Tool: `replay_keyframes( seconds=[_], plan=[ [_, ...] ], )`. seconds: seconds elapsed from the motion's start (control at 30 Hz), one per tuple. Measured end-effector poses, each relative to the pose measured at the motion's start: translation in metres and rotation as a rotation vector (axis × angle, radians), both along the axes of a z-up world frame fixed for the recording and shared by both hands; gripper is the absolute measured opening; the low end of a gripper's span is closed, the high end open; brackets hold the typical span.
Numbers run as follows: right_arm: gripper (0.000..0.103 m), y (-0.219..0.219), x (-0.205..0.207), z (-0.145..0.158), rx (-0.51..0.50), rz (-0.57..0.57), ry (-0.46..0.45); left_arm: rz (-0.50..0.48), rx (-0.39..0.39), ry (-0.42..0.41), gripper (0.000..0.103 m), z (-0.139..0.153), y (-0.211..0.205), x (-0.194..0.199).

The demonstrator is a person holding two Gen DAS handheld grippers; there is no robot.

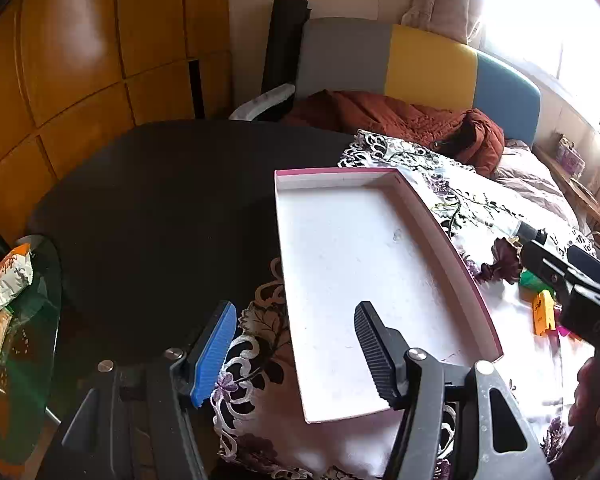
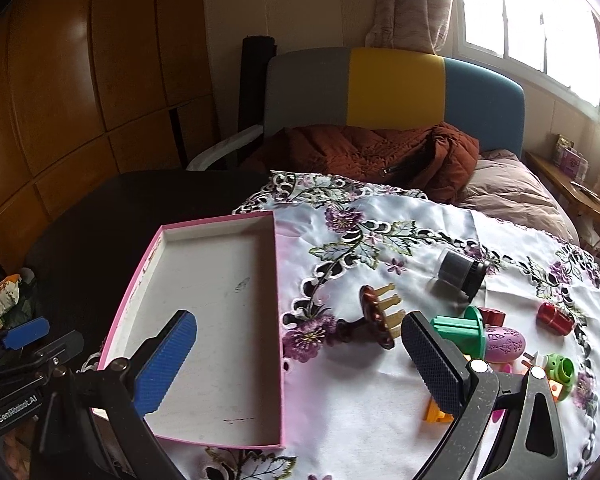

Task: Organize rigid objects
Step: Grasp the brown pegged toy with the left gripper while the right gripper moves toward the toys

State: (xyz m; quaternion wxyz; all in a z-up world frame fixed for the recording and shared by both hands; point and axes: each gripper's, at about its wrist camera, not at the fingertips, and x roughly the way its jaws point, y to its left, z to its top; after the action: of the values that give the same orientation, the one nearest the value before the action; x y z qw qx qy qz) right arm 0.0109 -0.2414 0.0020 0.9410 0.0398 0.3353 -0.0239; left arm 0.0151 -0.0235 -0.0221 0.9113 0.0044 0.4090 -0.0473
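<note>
We work in a bedroom with wooden cupboards and a bright window, over a dark surface (image 2: 100,216) half covered by an embroidered floral cloth (image 2: 380,240). The shallow pink-edged cardboard tray (image 2: 274,280) lies empty at the left of the right wrist view; the rigid objects sit at the lower right: a brown wooden comb (image 2: 374,320), a green plastic spool (image 2: 460,330), a red metal cylinder (image 2: 554,318), a grey-and-black cylinder (image 2: 460,270).

The cloth may bunch or slide under a grasp, and the crowded small pieces could be knocked aside.

Both hands point steeply downward. Our left gripper (image 1: 296,344) is released, straddling the tray's near-left wall. Our right gripper (image 2: 300,360) hovers released, holding nothing, near the comb.
</note>
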Motion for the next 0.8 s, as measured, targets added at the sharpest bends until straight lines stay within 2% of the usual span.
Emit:
replay_keyframes(
  seconds=[0.3, 0.43, 0.57, 0.67, 0.73, 0.8],
  plan=[
    [0.103, -0.034, 0.001, 0.010, 0.018, -0.039, -0.021, -0.036, -0.026, 0.036, 0.062, -0.006, -0.006, 0.004],
    [0.103, -0.062, 0.002, 0.022, 0.025, -0.060, -0.045, -0.091, -0.087, 0.059, 0.062, -0.008, -0.010, 0.003],
    [0.103, -0.120, 0.000, 0.030, 0.078, -0.165, -0.076, -0.178, -0.200, 0.081, 0.064, -0.006, -0.016, 0.003],
    [0.103, -0.168, -0.001, 0.025, 0.107, -0.271, -0.081, -0.236, -0.198, 0.090, 0.064, -0.004, -0.034, 0.003],
    [0.103, -0.192, -0.003, 0.016, 0.105, -0.332, -0.068, -0.308, -0.136, 0.074, 0.062, -0.003, -0.056, 0.004],
    [0.103, -0.218, -0.008, 0.003, 0.143, -0.385, -0.061, -0.377, -0.148, 0.090, 0.062, -0.002, -0.071, 0.005]
  ],
)
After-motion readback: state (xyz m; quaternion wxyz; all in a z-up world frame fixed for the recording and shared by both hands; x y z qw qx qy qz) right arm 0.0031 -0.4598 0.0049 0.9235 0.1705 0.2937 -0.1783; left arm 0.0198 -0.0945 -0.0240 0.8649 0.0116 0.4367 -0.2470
